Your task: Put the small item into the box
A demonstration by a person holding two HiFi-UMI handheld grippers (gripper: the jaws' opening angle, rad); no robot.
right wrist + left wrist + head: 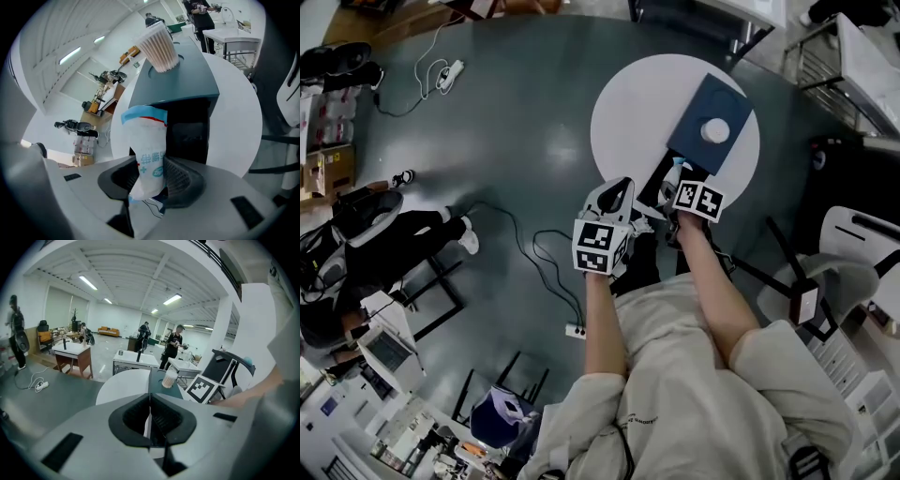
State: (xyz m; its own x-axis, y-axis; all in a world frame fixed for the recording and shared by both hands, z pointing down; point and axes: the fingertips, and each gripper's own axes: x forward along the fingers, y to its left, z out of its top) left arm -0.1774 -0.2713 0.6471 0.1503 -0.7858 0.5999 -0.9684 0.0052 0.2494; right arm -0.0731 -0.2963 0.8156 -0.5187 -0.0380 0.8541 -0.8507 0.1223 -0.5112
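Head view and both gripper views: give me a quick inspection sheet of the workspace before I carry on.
Surface: round white table.
Job's things: dark blue box on the table, its black inside open on the person's side; white packet with blue print, not yet in the box.
Clutter: tub of cotton swabs standing on the box's blue top.
Grippers: left tool shut, nothing in it; right tool shut on the white packet.
Cables: floor cable running to a power strip; second power strip farther off.
Surroundings: seated person; white chair.
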